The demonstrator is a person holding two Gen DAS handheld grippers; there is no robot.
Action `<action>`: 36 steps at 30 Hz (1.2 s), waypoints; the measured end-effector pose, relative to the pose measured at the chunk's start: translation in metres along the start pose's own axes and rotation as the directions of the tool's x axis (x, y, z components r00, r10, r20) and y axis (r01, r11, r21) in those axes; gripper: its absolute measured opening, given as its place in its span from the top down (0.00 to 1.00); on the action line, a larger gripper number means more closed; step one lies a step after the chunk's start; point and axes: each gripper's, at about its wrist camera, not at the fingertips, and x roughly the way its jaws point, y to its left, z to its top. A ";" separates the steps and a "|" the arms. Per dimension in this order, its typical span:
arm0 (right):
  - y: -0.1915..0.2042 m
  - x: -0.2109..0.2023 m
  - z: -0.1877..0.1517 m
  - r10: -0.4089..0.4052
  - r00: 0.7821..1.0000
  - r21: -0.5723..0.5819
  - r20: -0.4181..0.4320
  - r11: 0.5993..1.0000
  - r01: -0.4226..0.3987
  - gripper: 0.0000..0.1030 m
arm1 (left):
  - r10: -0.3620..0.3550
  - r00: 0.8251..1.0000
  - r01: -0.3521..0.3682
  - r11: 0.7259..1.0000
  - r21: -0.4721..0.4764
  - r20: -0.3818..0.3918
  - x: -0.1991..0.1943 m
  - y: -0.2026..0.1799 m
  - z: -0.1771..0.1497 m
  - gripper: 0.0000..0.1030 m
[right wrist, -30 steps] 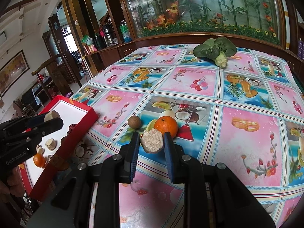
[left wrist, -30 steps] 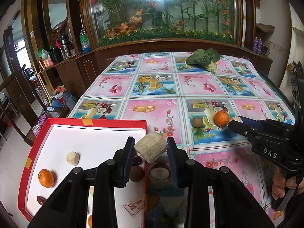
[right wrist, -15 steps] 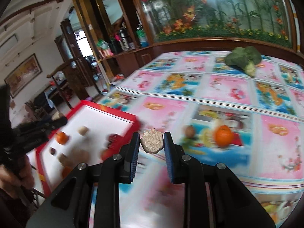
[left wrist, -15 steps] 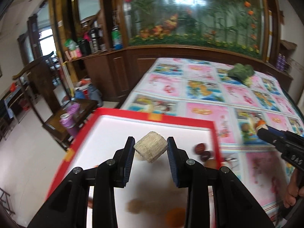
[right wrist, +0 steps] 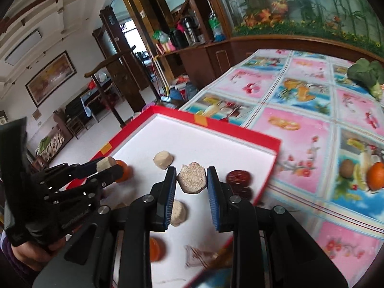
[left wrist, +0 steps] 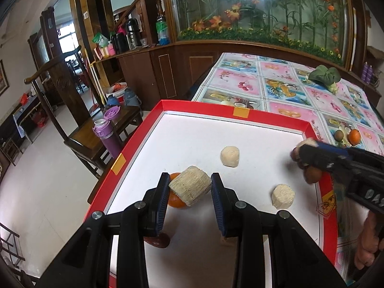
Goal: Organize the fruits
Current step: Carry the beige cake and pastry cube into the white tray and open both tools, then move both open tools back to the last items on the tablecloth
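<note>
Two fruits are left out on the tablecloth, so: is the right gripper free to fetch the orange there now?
Probably not yet: the right gripper is shut on a pale chunk over the red tray. The path to the orange looks clear.

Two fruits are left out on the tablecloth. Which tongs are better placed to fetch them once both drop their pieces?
Probably the right tongs: they hover by the red tray's table-side edge, nearer the orange and brown fruit. The left tongs hover toward the tray's far side.
</note>
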 end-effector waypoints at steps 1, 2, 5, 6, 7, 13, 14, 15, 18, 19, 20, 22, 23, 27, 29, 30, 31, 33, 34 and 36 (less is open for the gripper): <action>0.002 0.003 0.000 -0.002 1.000 -0.005 -0.008 1.000 0.002 0.73 | -0.002 1.000 0.002 1.000 0.001 0.003 0.000 0.000 0.000 0.67; 0.004 0.007 0.000 -0.003 1.000 -0.011 -0.016 1.000 0.003 0.73 | -0.001 1.000 0.001 1.000 0.004 0.006 0.000 0.000 -0.001 0.67; 0.009 0.014 -0.002 -0.005 0.999 -0.022 -0.038 1.000 0.004 0.73 | 0.002 1.000 -0.003 1.000 0.009 0.013 0.001 0.000 -0.001 0.67; 0.010 0.017 -0.002 -0.006 0.999 -0.025 -0.046 1.000 0.005 0.73 | 0.004 1.000 -0.004 1.000 0.010 0.016 0.001 0.000 -0.001 0.67; 0.011 0.019 -0.002 -0.008 0.999 -0.026 -0.052 1.000 0.007 0.72 | 0.006 1.000 -0.006 1.000 0.011 0.017 0.001 -0.001 -0.001 0.67; 0.014 0.034 -0.005 -0.058 0.994 -0.064 -0.096 0.997 0.052 0.72 | 0.009 1.000 -0.010 1.000 0.026 0.023 0.004 -0.007 0.001 0.67; 0.015 0.034 -0.005 -0.060 0.993 -0.069 -0.099 0.996 0.053 0.72 | 0.013 1.000 -0.013 1.000 0.028 0.024 0.004 -0.008 0.002 0.67; 0.015 0.035 -0.006 -0.058 0.993 -0.071 -0.102 0.996 0.051 0.72 | 0.015 1.000 -0.015 0.999 0.029 0.025 0.005 -0.009 0.003 0.67; 0.016 0.035 -0.006 -0.061 0.992 -0.078 -0.107 0.996 0.053 0.72 | 0.020 0.999 -0.021 0.999 0.042 0.026 0.007 -0.012 0.005 0.62; 0.016 0.035 -0.006 -0.060 0.992 -0.079 -0.108 0.996 0.052 0.72 | 0.021 0.999 -0.022 0.999 0.045 0.025 0.007 -0.014 0.006 0.60; 0.015 0.034 -0.006 -0.056 0.992 -0.077 -0.109 0.996 0.048 0.72 | 0.024 0.999 -0.025 0.999 0.045 0.025 0.007 -0.015 0.006 0.59; 0.014 0.032 -0.005 -0.049 0.994 -0.067 -0.099 0.997 0.042 0.71 | 0.027 0.999 -0.028 0.999 0.041 0.022 0.008 -0.015 0.006 0.56; 0.012 0.029 -0.004 -0.045 0.995 -0.062 -0.092 0.997 0.039 0.69 | 0.028 0.999 -0.029 0.999 0.038 0.019 0.009 -0.015 0.007 0.54; 0.006 0.017 0.000 -0.022 0.998 -0.037 -0.052 0.999 0.020 0.67 | 0.040 0.999 -0.040 0.999 0.018 0.012 0.008 -0.012 0.009 0.50; 0.003 0.007 0.004 -0.011 1.000 -0.029 -0.017 1.000 0.011 0.66 | 0.041 0.999 -0.041 0.999 0.009 0.014 0.005 -0.013 0.011 0.47; 0.001 0.002 0.006 -0.011 1.000 -0.026 0.001 1.000 0.011 0.66 | 0.041 0.999 -0.041 0.999 0.009 0.016 0.003 -0.015 0.012 0.45; -0.002 -0.002 0.008 -0.013 1.000 -0.023 0.014 1.000 0.014 0.64 | 0.043 0.999 -0.043 0.999 0.012 0.021 0.000 -0.017 0.014 0.42; -0.012 -0.013 0.011 -0.025 0.999 -0.006 0.040 1.000 0.025 0.62 | 0.043 0.999 -0.044 0.999 0.025 0.031 -0.005 -0.023 0.016 0.41; -0.021 -0.019 0.011 -0.036 0.998 0.010 0.052 0.999 0.035 0.61 | 0.040 0.998 -0.042 0.998 0.038 0.039 -0.010 -0.029 0.018 0.41; -0.038 -0.029 0.012 -0.053 0.997 0.040 0.062 0.998 0.051 0.61 | 0.033 0.998 -0.036 0.998 0.060 0.046 -0.014 -0.039 0.021 0.39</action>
